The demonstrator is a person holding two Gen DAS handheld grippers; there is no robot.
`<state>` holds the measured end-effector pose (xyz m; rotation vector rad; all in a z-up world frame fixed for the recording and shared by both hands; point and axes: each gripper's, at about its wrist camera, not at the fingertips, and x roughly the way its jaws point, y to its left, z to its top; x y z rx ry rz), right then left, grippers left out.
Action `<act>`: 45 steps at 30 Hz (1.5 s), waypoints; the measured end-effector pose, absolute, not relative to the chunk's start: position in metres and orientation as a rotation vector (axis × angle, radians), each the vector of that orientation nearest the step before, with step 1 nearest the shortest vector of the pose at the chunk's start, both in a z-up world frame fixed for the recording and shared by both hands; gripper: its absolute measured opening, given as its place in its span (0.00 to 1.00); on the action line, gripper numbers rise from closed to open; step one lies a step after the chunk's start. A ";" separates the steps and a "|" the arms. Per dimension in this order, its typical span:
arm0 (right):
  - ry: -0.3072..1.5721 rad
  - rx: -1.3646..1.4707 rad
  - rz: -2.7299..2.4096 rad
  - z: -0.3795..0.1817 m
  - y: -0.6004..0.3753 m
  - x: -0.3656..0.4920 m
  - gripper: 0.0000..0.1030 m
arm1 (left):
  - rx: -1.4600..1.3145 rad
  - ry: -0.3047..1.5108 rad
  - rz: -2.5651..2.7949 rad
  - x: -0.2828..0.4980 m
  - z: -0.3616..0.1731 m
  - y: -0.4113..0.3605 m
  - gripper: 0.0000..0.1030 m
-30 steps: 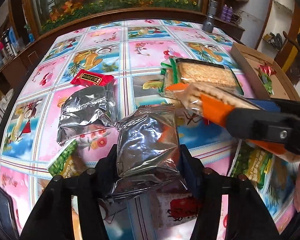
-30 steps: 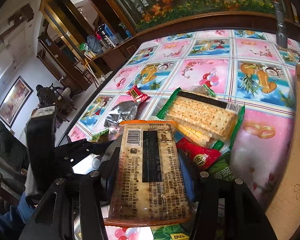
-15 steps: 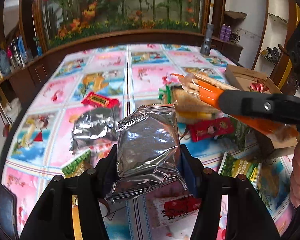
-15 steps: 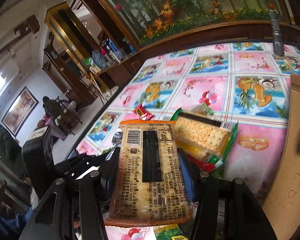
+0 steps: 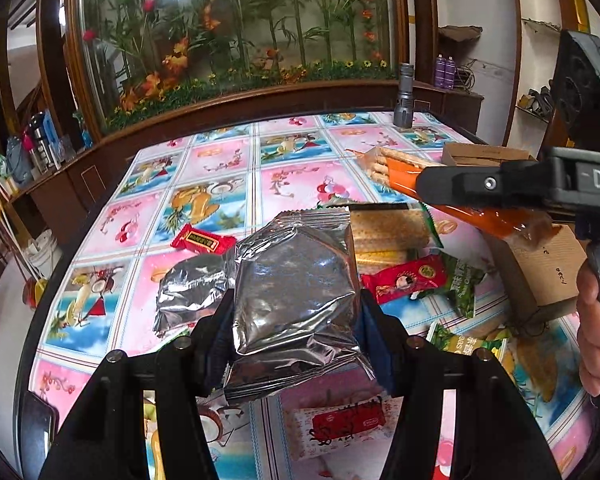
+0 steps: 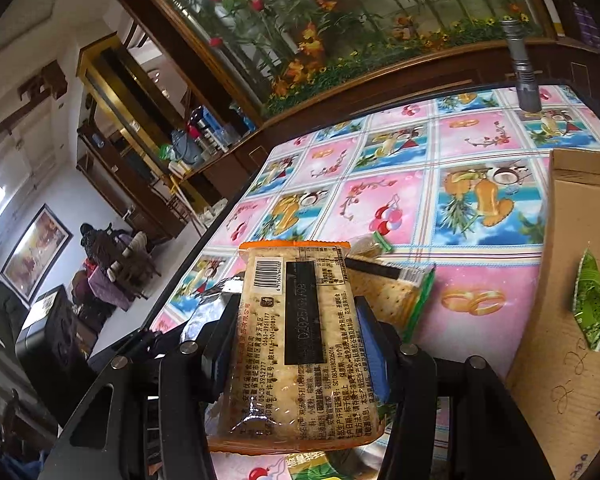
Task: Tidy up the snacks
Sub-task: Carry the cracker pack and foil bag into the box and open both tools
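My left gripper is shut on a silver foil snack bag, held above the table. My right gripper is shut on an orange-edged cracker pack with a barcode on its back; in the left wrist view that cracker pack crosses the right side, above the snack pile. A person's hand holds the right tool. On the patterned tablecloth lie a second silver bag, a green-edged cracker pack, red packets and green packets.
An open cardboard box stands on the table's right side with a green packet inside. A grey flashlight stands upright at the far edge. A red-and-white packet lies near the front. A wooden planter wall borders the far side.
Both grippers have risen with their packs and tilted up, so more of the room shows. The cracker pack has moved right and further back, toward the cardboard box.
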<state>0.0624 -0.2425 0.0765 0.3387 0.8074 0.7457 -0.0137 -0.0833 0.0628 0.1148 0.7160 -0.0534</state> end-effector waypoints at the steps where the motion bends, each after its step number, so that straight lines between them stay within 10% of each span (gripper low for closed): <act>1: 0.806 0.347 0.741 0.077 -0.245 0.064 0.56 | 0.117 0.710 -0.055 -0.014 0.065 -0.085 0.56; 45: 0.713 0.656 0.283 0.081 -0.410 0.095 0.56 | 0.056 0.721 -0.383 0.033 0.089 -0.218 0.56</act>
